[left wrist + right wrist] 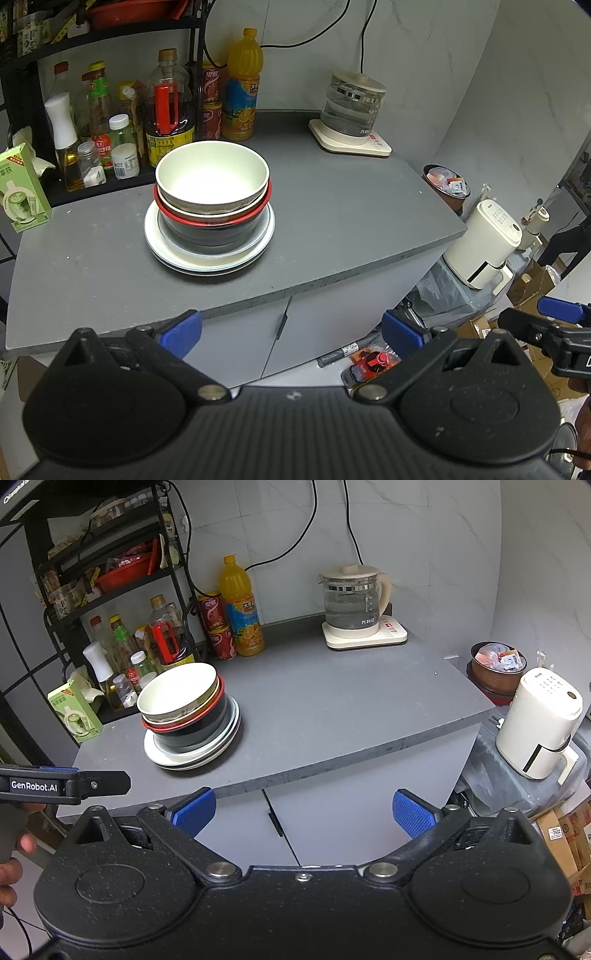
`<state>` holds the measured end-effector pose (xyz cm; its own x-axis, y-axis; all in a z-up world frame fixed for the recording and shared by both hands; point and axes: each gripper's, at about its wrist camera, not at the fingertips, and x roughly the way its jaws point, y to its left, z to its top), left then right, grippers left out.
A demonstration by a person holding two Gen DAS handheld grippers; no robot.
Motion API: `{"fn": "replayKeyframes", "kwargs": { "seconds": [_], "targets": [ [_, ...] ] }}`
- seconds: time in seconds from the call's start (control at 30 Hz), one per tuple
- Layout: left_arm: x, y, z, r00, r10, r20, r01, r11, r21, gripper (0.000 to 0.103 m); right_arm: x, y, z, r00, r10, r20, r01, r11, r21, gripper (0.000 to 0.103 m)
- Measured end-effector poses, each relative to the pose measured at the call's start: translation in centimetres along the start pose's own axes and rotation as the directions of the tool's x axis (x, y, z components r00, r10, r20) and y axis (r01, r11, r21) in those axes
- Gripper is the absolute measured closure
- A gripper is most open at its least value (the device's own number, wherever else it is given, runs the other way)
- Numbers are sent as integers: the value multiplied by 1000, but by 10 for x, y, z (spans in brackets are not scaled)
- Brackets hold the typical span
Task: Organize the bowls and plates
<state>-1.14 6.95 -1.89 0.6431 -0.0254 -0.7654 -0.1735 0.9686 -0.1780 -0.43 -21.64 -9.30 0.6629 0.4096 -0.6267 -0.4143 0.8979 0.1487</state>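
A: Fingers? Left gripper [291, 330] and right gripper [303, 810] both spread wide, empty, short of the counter [332, 229] edge.

B: The stack?

A: Ahead-left on it: plates [208, 258], dark bowl [207, 230], cream bowl [212, 177] topmost. Left looks nearer.

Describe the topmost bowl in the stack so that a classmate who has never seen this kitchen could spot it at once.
Find the grey countertop. Left of its centre, in front of the rack of bottles, bowls sit nested on stacked white plates. The cream bowl with the white inside is uppermost, sitting in a red-rimmed black bowl.
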Motion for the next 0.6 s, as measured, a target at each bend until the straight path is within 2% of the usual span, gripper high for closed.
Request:
{"fn": "replayKeyframes", "kwargs": {
  "seconds": [0.6],
  "targets": [
    [-3,2,1,1000,12,14,-12,1000,-2,0,-3,-1,-1,1000,6,16,-6,1000,7,0]
  ]
}}
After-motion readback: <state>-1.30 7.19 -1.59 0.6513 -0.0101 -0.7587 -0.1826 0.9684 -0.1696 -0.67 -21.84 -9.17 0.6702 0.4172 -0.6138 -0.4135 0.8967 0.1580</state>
